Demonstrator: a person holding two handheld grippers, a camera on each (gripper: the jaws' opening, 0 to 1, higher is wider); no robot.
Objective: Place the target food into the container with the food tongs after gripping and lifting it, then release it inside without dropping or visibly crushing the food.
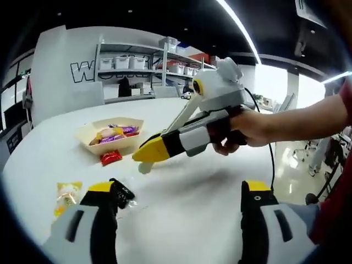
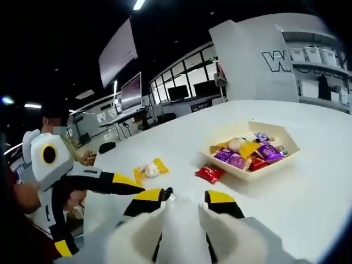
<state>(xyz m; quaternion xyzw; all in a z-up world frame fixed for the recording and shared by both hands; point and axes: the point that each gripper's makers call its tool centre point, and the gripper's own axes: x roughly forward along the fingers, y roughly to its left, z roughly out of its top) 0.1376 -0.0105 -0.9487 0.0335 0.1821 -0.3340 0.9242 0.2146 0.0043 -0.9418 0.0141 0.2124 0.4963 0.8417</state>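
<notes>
A beige paper tray (image 1: 88, 135) (image 2: 290, 149) holds several wrapped snacks, purple, yellow and red. A red packet (image 1: 110, 158) (image 2: 210, 173) lies on the table just in front of it. Further off lies a yellow packet with a pale bun (image 1: 67, 196) (image 2: 149, 169). My left gripper (image 1: 179, 190) is wide open over the table with nothing between its jaws. A hand holds my right gripper (image 1: 147, 153) (image 2: 184, 199) low beside the red packet. Its jaws stand a narrow gap apart. A pale rounded piece (image 1: 144, 166) shows under its tip, and I cannot tell what it is.
A small black item with clear wrapping (image 1: 123, 194) (image 2: 168, 192) lies beside my left jaw. The white table (image 1: 198, 214) is wide and round-edged. Shelves with bins (image 1: 132, 61) stand behind it, and office chairs and monitors are further off. A person sits at the left of the right gripper view.
</notes>
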